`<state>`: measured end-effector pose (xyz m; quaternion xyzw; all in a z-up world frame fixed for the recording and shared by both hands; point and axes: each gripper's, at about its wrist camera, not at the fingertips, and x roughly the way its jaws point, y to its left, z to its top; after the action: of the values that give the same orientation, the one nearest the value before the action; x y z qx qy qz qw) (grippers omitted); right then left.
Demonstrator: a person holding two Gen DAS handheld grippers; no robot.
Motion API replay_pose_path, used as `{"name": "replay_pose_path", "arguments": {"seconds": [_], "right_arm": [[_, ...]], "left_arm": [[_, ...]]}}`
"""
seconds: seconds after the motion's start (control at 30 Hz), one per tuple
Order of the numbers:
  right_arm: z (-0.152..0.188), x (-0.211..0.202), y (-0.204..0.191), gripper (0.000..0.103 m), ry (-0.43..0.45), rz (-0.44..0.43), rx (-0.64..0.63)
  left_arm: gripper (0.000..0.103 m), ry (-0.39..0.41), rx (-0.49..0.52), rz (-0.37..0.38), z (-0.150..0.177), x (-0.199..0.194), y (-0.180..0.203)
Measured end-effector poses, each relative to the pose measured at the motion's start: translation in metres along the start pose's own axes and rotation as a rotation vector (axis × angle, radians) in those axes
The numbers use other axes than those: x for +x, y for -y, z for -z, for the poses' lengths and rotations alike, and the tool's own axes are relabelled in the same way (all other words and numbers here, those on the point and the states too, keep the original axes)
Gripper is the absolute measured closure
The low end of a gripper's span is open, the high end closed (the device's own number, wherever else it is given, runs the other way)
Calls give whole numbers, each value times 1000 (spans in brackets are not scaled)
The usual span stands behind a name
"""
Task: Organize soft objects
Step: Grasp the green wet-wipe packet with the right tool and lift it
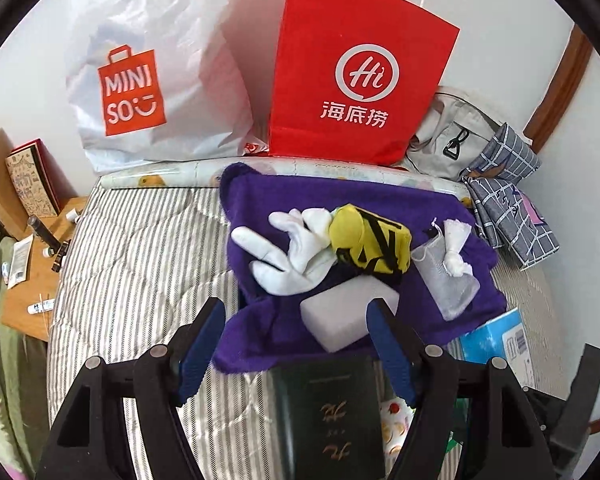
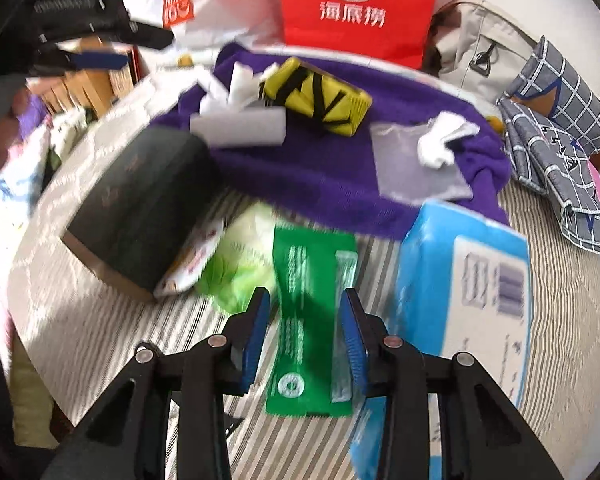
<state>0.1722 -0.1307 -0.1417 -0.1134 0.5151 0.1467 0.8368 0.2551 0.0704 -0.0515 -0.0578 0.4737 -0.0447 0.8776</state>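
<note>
My left tongs (image 1: 296, 344) hang apart over the white sponge (image 1: 346, 314), lying on the purple towel (image 1: 340, 200) with the glove (image 1: 284, 248). My right tongs (image 2: 305, 336) straddle a green packet (image 2: 312, 320) without gripping it; blur hides contact, probably none.

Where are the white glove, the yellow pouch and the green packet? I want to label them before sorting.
white glove (image 1: 288, 256), left wrist view, on its palm.
yellow pouch (image 1: 370, 246), left wrist view, on its striped top face.
green packet (image 2: 312, 320), right wrist view, on its middle, between the open right gripper's fingers.
</note>
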Motion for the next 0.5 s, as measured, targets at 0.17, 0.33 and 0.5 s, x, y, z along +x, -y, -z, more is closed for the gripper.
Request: {"name": "replay_pose_path", "arguments": {"seconds": [0.17, 0.33, 0.5], "right_arm": [[4, 15, -17, 65, -34, 95, -58], [2, 16, -19, 63, -22, 140, -58], [9, 10, -18, 63, -27, 160, -47]], "left_arm": [[31, 3, -5, 0, 13, -5, -12], [31, -10, -8, -14, 25, -4, -22], [31, -15, -22, -14, 35, -5, -29]]}}
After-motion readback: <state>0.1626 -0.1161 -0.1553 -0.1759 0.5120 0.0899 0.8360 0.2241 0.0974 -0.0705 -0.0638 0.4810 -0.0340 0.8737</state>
